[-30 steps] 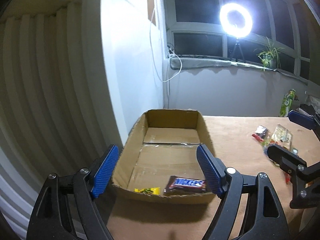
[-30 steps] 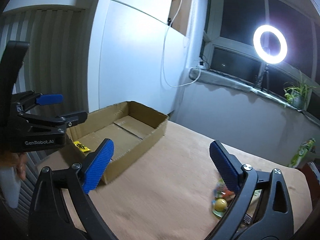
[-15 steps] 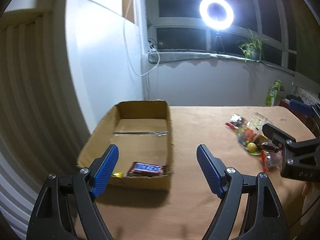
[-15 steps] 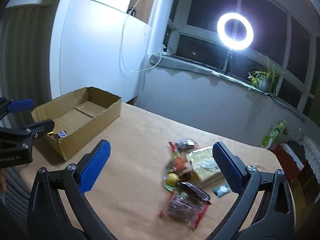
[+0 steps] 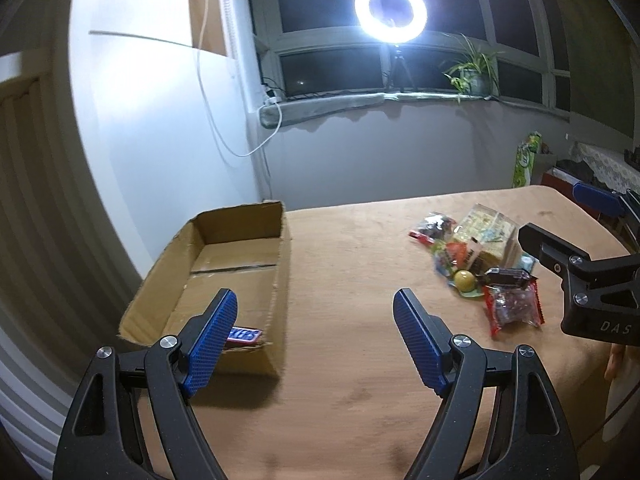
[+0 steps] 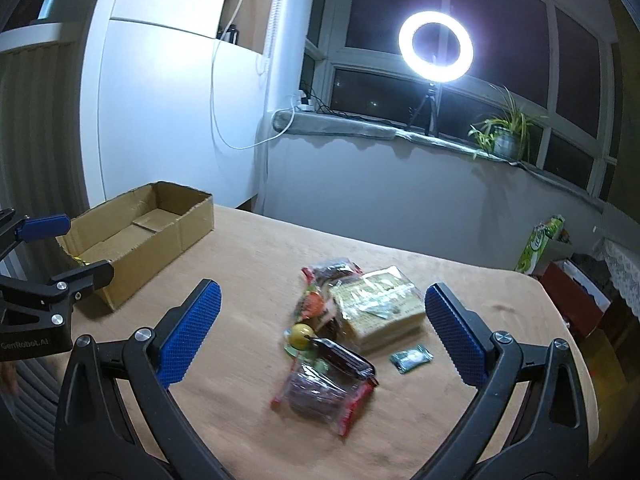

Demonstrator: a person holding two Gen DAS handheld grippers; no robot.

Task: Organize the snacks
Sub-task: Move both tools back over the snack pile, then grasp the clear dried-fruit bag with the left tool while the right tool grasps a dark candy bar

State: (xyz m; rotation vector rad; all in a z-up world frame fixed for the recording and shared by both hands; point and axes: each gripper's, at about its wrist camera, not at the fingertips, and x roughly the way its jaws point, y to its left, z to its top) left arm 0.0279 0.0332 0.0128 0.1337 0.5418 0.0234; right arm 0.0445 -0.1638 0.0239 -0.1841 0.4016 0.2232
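An open cardboard box stands at the table's left end and holds a Snickers bar and a small yellow packet. A pile of snacks lies on the table's right half: a yellow-gold wrapped block, a red-edged clear bag, a dark bar, a yellow ball and a small green packet. My left gripper is open and empty, above the table just right of the box. My right gripper is open and empty above the pile.
The tan table's front and right edges lie close to the pile. A white wall and cabinet stand behind the box. A ring light and a potted plant are on the window sill. A green carton is beyond the table's far right.
Both grippers have swung right, away from the box and toward the snack pile. The pile now lies between my right gripper's fingers. Both stayed open.
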